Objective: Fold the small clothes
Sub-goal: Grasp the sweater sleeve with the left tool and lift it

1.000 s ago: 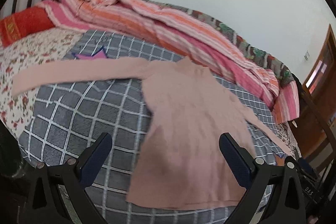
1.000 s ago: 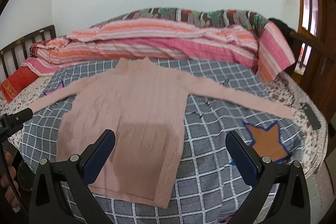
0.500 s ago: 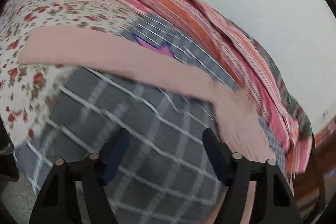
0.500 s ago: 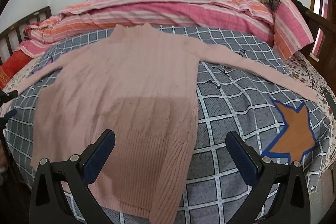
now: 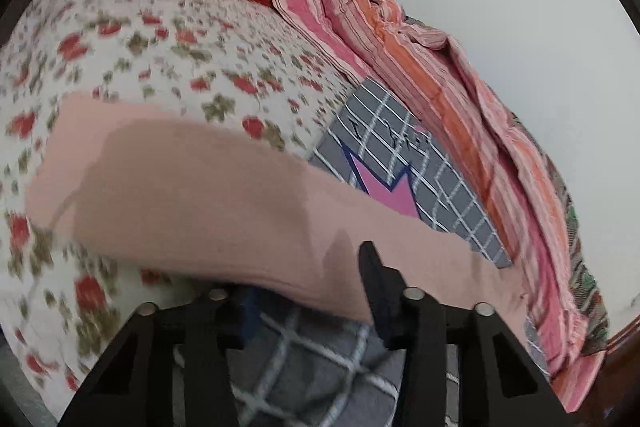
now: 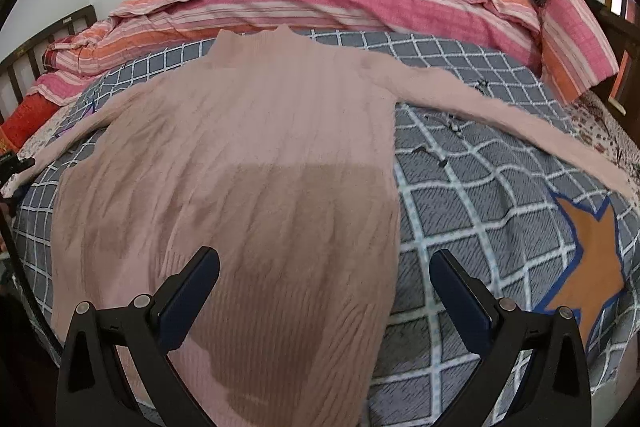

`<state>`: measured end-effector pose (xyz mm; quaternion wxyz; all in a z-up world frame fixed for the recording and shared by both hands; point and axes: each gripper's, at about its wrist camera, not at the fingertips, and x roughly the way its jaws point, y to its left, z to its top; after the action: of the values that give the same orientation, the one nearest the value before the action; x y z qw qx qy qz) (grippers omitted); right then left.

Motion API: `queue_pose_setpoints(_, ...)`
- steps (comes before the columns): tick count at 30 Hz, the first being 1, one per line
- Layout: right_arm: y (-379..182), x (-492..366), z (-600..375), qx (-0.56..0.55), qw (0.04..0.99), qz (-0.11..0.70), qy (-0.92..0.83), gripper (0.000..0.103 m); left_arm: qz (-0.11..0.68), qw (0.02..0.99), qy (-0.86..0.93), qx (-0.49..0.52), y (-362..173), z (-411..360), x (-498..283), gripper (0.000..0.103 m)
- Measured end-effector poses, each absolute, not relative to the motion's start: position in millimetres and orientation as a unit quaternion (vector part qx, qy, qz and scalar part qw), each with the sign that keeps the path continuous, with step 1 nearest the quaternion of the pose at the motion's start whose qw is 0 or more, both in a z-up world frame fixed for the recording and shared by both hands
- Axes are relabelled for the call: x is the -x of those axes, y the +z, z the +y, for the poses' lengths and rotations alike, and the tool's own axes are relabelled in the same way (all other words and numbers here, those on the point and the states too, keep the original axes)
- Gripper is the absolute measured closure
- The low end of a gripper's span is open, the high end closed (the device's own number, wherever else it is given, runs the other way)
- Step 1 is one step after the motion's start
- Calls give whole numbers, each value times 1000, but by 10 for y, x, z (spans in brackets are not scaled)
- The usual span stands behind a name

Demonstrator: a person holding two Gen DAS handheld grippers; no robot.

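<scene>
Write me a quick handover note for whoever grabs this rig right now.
Left hand-held gripper: jaws have just been closing around the pink sweater's left sleeve; whether it is pinched yet is unclear.
Right hand-held gripper: open, empty, above the hem.
Pink sweater lies flat on the checked blanket, both sleeves spread.
Done: nothing folded.
Left: fold both sleeves in, then the body.

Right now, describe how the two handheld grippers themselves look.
Both match. The left gripper and the right gripper have matte black, angular plastic arms with triangular cut-outs and round silver bolt heads at the joints. Their jaws carry flat dark navy pads. No cables or markings show.
</scene>
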<state>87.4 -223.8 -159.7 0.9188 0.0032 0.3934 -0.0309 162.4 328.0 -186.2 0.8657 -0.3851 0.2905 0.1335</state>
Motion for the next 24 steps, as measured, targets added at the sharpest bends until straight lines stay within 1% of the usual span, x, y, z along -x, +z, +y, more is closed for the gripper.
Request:
queue_pose_setpoints(2, -1560, -901, -2273, -2, 921, 389, -29, 0, 294, 873, 155, 357, -1766, 3273, -1666, 83)
queue_pose_setpoints(4, -1506, -922, -2317, -4, 923, 383, -25, 0, 294, 882, 164, 328, -1627, 3229, -1728, 91)
queue_pose_setpoints(5, -1483, -929, -2338, -7, 925, 379, -23, 0, 294, 886, 161, 322, -1558, 3199, -1771, 93)
queue_pose_setpoints(9, -1397, -977, -2443, -18, 931, 365, -15, 0, 266, 911, 123, 290, -1131, 2928, -1929, 94)
queue_pose_setpoints(11, -1368, -995, -2496, -21, 933, 359, -13, 0, 251, 930, 92, 250, -832, 2614, -2052, 95)
queue_pose_setpoints(15, -1331, -996, -2650, -30, 937, 348, -15, 0, 249, 947, 22, 202, -438, 1913, -2360, 95)
queue_pose_setpoints(18, -1338, -1001, -2820, -50, 936, 348, -21, 0, 263, 948, -33, 177, -299, 1337, -2623, 95)
queue_pose_setpoints(19, -1346, -998, -2876, -57, 936, 348, -24, 0, 267, 948, -56, 161, -264, 1031, -2731, 95)
queue_pose_setpoints(21, -1371, -990, -3001, -70, 934, 349, -33, 0, 278, 947, -89, 135, -264, 577, -2821, 95)
queue_pose_setpoints(24, -1423, -971, -3182, -88, 930, 354, -47, 0, 298, 939, -146, 92, -401, -249, -2966, 95)
